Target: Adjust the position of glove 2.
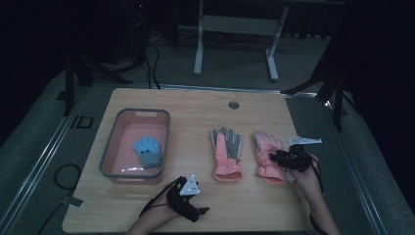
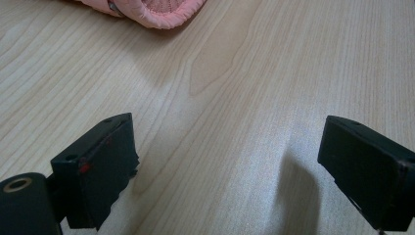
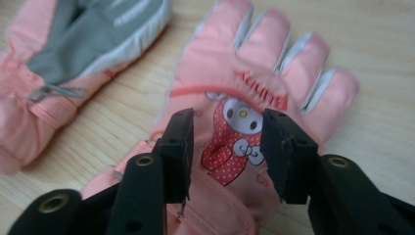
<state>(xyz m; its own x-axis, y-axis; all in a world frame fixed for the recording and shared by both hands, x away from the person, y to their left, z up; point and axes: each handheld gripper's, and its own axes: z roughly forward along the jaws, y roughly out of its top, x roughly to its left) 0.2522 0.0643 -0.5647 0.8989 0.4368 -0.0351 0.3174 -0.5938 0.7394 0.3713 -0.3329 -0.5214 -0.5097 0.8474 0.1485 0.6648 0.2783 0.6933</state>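
Observation:
Two pink winter gloves lie side by side on the wooden table. The one with a grey palm (image 1: 226, 154) (image 3: 73, 44) is on the left. The one with a cartoon print on its back (image 1: 266, 156) (image 3: 254, 63) is on the right. My right gripper (image 1: 276, 157) (image 3: 226, 147) hovers over the printed glove near its cuff, jaws open on either side of the print. My left gripper (image 1: 195, 213) (image 2: 225, 166) stands open low over bare wood near the front edge, with a pink glove cuff (image 2: 156, 10) beyond it. A small blue glove (image 1: 148, 151) lies in the pink basin (image 1: 117, 127).
The basin with its grey rim stands at the table's left. A round cable hole (image 1: 233, 105) sits near the far edge. Bare wood (image 1: 244, 200) spreads between my two hands. The legs of a white frame (image 1: 198, 54) stand on the floor behind the table.

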